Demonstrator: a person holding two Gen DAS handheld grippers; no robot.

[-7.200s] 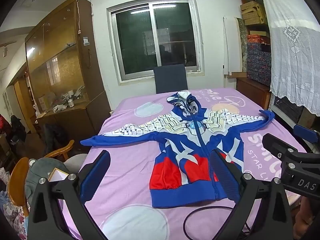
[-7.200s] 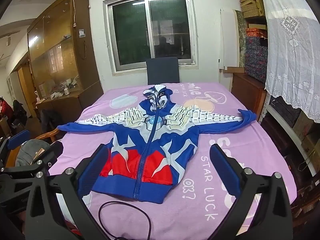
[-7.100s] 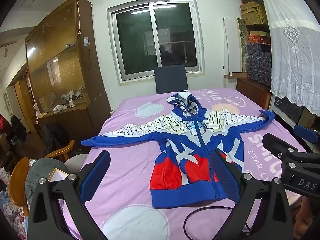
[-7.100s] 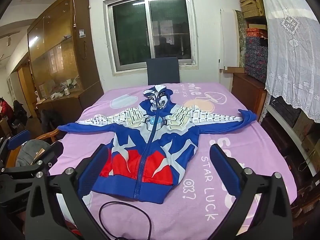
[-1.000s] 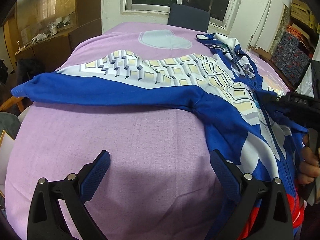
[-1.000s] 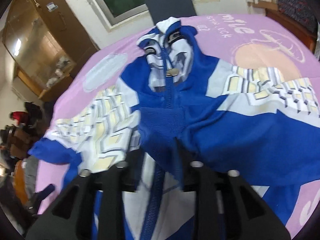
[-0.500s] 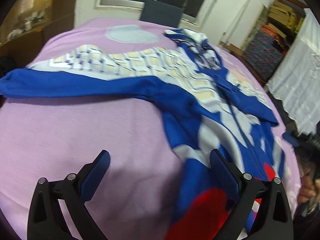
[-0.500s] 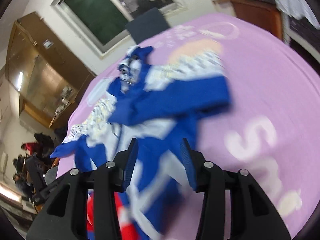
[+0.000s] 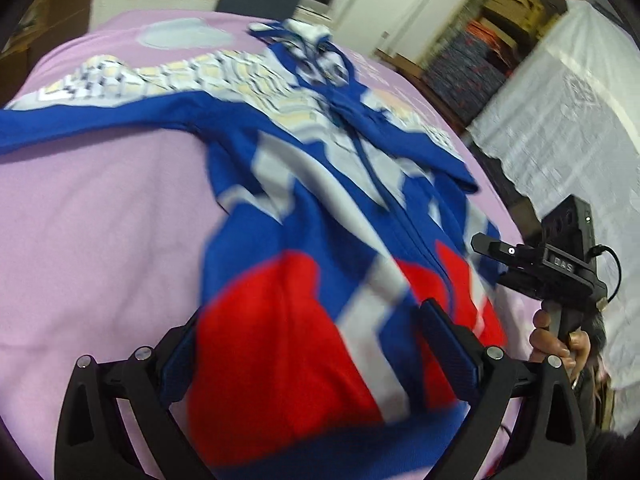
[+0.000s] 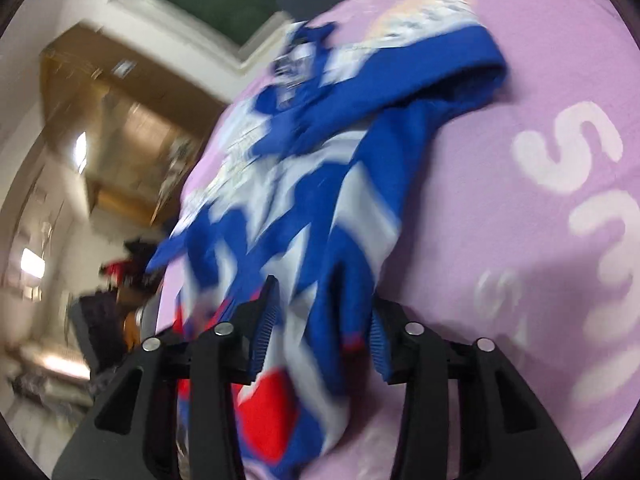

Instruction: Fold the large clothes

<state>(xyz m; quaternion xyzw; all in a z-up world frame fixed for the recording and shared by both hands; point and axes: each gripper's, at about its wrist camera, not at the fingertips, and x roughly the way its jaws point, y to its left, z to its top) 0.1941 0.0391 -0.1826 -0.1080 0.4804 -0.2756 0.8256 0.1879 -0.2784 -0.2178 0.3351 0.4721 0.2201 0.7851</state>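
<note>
Hoodie (image 9: pixel 320 216) lies front up on the pink tabletop (image 9: pixel 100 220): blue, white chevrons, red panels by the hem, hood at 12 o'clock. Its 9 o'clock sleeve lies straight out; the other is folded across the chest. Left tongs (image 9: pixel 312 344) wide open over the hem, empty. Right tongs (image 10: pixel 320 332) part open and just widened, straddling the side edge, gripping nothing.

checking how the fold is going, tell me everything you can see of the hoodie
The hoodie is a zip-front, soft knit-looking jacket in blue with white shapes, red panels low on the front, pale patterned shoulders and a printed hood at the far end. It lies front up on the purple tablecloth. One sleeve stretches straight out flat; the other sleeve is folded in across the chest. Both views are blurred. The lower body lies between the fingers of both open grippers; whether they touch it I cannot tell.
</note>
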